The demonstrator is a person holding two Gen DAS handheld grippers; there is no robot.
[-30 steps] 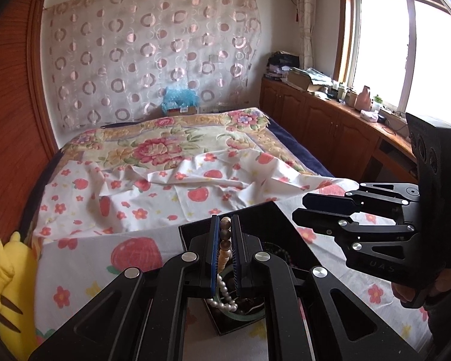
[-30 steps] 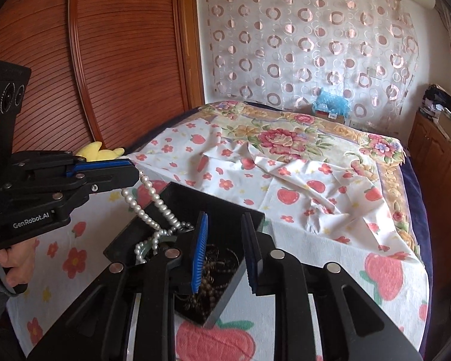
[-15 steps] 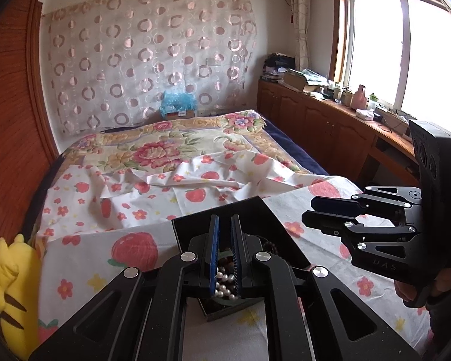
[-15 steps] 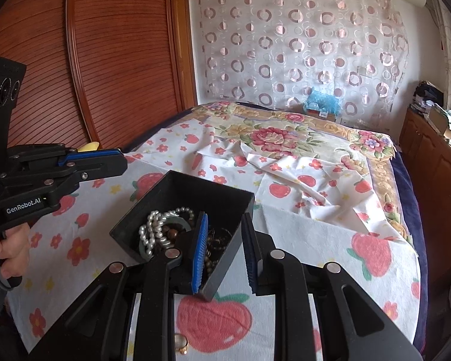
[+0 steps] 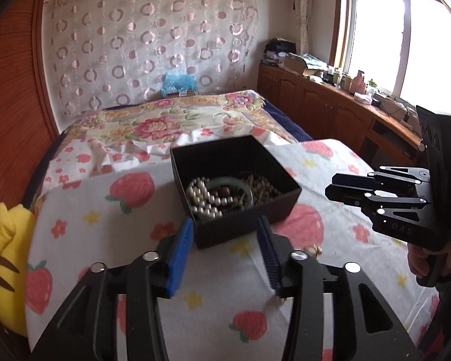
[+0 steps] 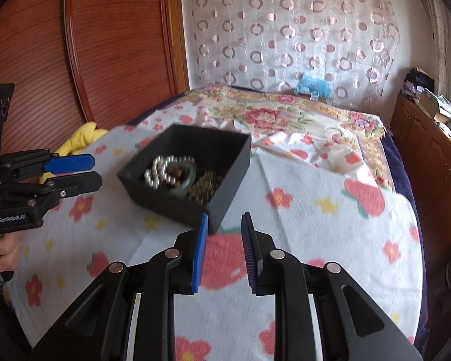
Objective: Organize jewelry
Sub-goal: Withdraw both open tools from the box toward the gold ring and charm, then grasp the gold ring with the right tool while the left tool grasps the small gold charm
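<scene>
A black open box (image 5: 243,225) stands on the strawberry-print sheet. It holds a white pearl necklace (image 5: 203,197), a pale green bangle (image 5: 234,182) and a brown bead string (image 5: 263,189). The box also shows in the right wrist view (image 6: 225,180), with the pearls (image 6: 159,168) inside. My left gripper (image 5: 225,240) is open and empty, just in front of the box's near wall. My right gripper (image 6: 224,240) is open and empty near the box's near corner. A small gold piece (image 5: 315,249) lies on the sheet by the left gripper's right finger.
A yellow plush toy (image 5: 6,258) lies at the bed's left edge. The sheet (image 6: 315,240) covers the bed (image 5: 165,126). Wooden wardrobe doors (image 6: 105,45) are on the left, cabinets (image 5: 330,102) under the window on the right.
My left gripper opened and let the pearl necklace drop into the box, then drew back. My right gripper also pulled back from the box and opened a little wider.
</scene>
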